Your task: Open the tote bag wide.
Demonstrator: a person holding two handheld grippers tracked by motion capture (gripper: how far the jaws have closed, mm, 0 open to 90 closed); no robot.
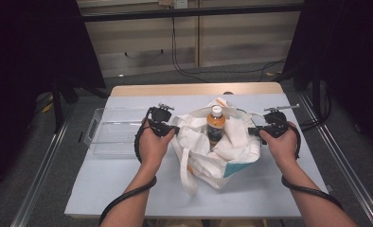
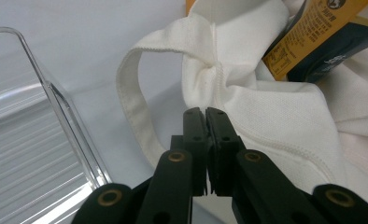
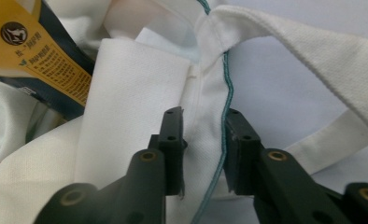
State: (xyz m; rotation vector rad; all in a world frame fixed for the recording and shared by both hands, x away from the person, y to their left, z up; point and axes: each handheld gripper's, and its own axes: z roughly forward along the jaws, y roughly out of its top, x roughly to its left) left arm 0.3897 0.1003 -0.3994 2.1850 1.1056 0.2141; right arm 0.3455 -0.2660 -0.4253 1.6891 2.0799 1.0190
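Bag: a white woven cloth bag (image 1: 221,156), soft and crumpled, with flat webbing handles and a teal patch low on its right side; it sits in the middle of the surface (image 1: 113,184), mouth up.
Bottle: a bottle (image 1: 216,124) with a white cap, amber contents and a dark label stands upright inside the bag; its lower part is hidden by the cloth. In the gripper views only its yellow and dark label shows, cut off by the frame.
Left tool: the left tool (image 2: 205,122) is at the bag's left rim, black jaws brought together. A fold of cloth lies just behind the tips; whether any of it is pinched between them is hard to make out.
Right tool: the right tool (image 3: 201,135) is at the bag's right rim, jaws part-way together with the teal-stitched hem (image 3: 225,116) between them. The left pad lies against the cloth; whether the right one touches it I cannot tell.
Tray: a clear, ribbed plastic tray (image 1: 110,132) with rounded corners lies left of the bag, near the left hand (image 1: 152,144).
Surface: pale grey, smooth, matte sheet over a wooden top.
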